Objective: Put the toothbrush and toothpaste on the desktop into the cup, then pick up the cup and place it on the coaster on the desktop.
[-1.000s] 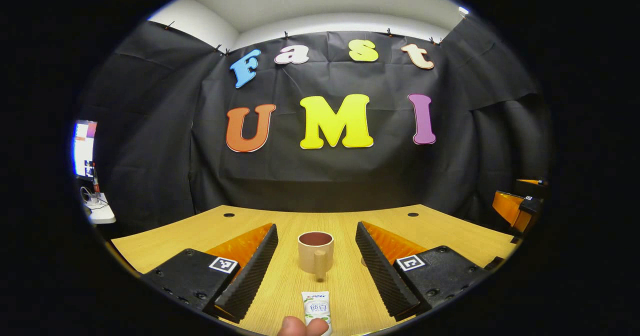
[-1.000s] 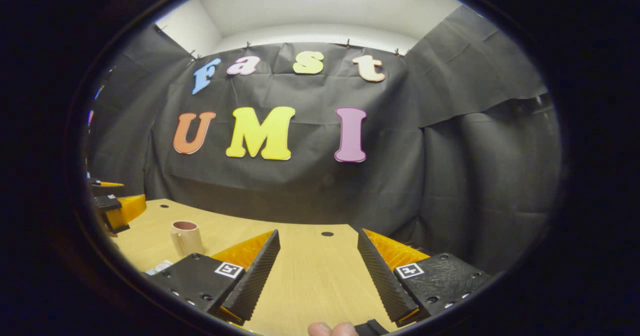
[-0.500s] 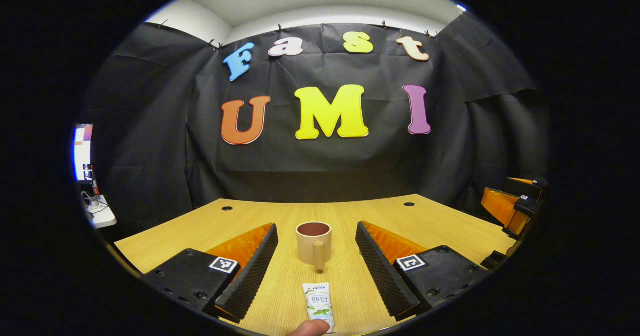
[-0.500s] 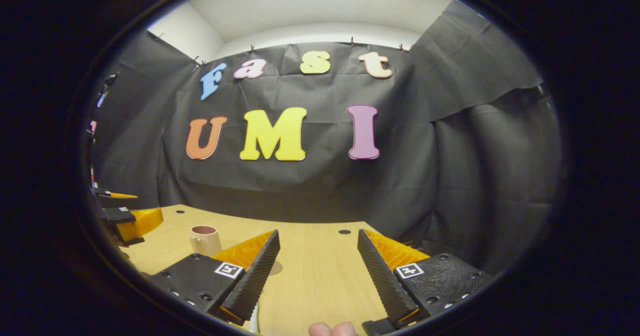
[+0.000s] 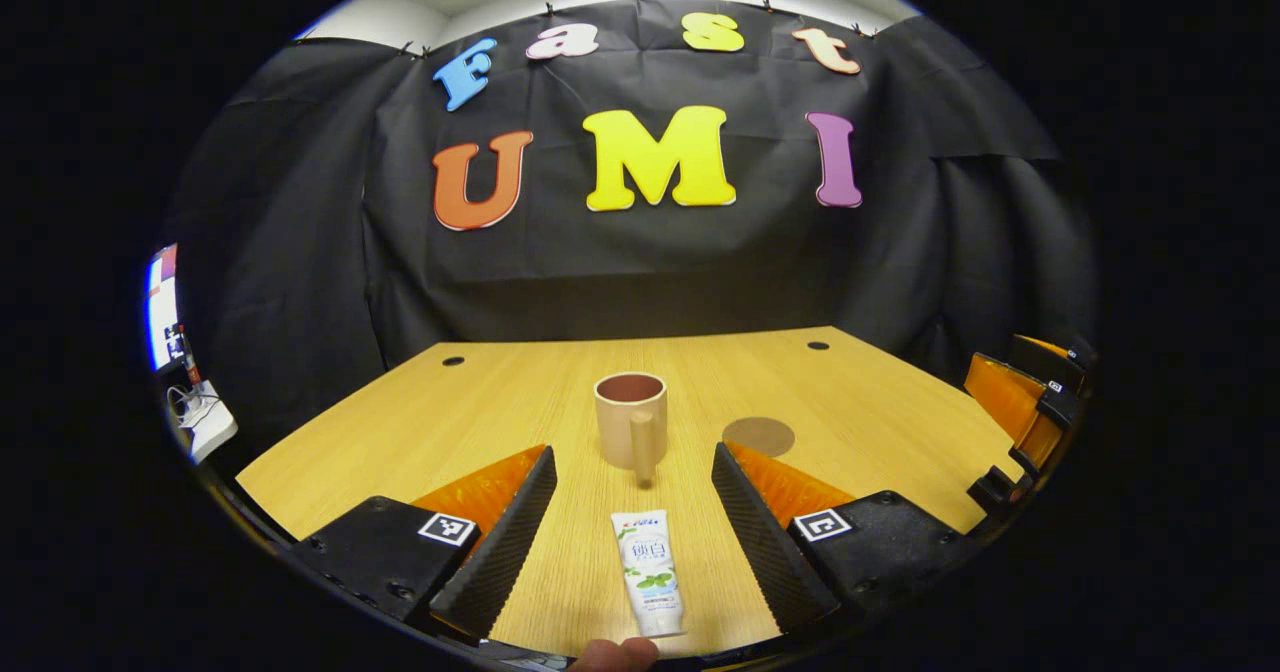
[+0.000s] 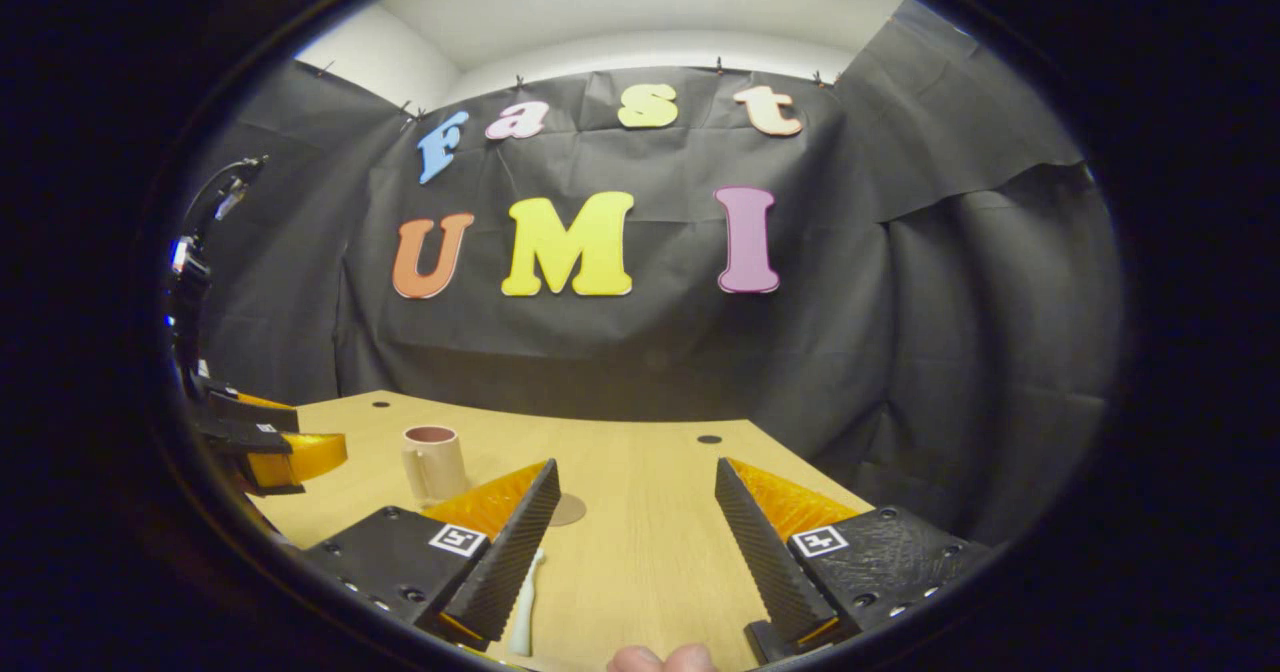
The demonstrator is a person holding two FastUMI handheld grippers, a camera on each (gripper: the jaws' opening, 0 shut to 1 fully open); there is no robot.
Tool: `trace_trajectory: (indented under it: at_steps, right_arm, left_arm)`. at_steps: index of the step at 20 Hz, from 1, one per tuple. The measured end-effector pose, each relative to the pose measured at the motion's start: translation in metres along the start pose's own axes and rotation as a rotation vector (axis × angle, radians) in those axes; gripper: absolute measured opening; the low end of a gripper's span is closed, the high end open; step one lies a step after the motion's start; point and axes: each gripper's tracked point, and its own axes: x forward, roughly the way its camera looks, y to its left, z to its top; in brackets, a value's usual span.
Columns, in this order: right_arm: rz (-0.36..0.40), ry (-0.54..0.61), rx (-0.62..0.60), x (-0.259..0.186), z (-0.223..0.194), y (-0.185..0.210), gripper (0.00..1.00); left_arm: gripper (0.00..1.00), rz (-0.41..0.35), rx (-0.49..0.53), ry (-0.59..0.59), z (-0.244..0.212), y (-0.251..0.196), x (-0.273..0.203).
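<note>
Left gripper [image 5: 633, 532]: jaws apart, holding nothing, toothpaste [image 5: 648, 572] lying between them.
Cup [image 5: 630, 430]: upright at 12 o'clock of the toothpaste.
Coaster [image 5: 758, 436]: at 3 o'clock of the cup.
Right gripper [image 6: 636, 542]: jaws apart, holding nothing, toothbrush [image 6: 524, 602] beside its left finger.

toothpaste [image 5: 648, 572] on desk [image 5: 480, 412] | cup [image 5: 630, 424] behind it | coaster [image 5: 758, 436] right of cup

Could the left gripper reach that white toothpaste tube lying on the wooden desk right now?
Probably yes. The left gripper is open, the white toothpaste tube lies flat between its fingers, and nothing stands between them; the beige cup is farther off.
</note>
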Motion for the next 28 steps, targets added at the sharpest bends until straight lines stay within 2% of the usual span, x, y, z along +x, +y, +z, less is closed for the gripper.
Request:
trace_trajectory:
  at_steps: [2, 6, 10, 15, 17, 19, 25, 26, 27, 28]
  right_arm:
    - [0.01, 0.032, 0.012, 0.001, -0.012, 0.003, 0.94]
    - [0.023, 0.087, -0.004, -0.003, -0.036, 0.005, 0.96]
    - [0.02, 0.11, 0.013, -0.004, -0.045, 0.0, 0.96]
    - [0.002, 0.122, 0.035, -0.002, -0.047, -0.008, 0.95]
    - [0.005, 0.129, 0.034, -0.003, -0.05, -0.008, 0.96]
    - [0.013, 0.141, 0.045, -0.002, -0.055, -0.005, 0.94]
    - [0.014, 0.153, 0.057, 0.001, -0.059, -0.005, 0.95]
    - [0.015, 0.152, 0.061, 0.002, -0.059, -0.003, 0.96]
    - [0.015, 0.152, 0.063, 0.003, -0.059, -0.002, 0.96]
    - [0.017, 0.151, 0.061, 0.004, -0.06, 0.0, 0.95]
  left_arm:
    - [0.99, 0.005, -0.006, 0.083, -0.023, 0.001, 0.005]
    - [1.0, -0.043, -0.06, 0.259, -0.067, -0.012, 0.016]
    - [1.0, -0.048, -0.094, 0.375, -0.09, -0.009, 0.025]
    - [1.0, -0.039, -0.117, 0.459, -0.111, -0.009, 0.034]
    - [0.99, -0.038, -0.095, 0.479, -0.113, -0.009, 0.035]
    - [0.97, -0.034, -0.057, 0.483, -0.115, -0.008, 0.035]
    - [0.77, -0.029, -0.025, 0.498, -0.118, -0.009, 0.035]
    - [0.7, -0.029, -0.016, 0.502, -0.119, -0.008, 0.034]
    - [0.67, -0.023, -0.016, 0.508, -0.12, -0.008, 0.033]
    - [0.58, -0.022, -0.023, 0.512, -0.119, -0.008, 0.033]
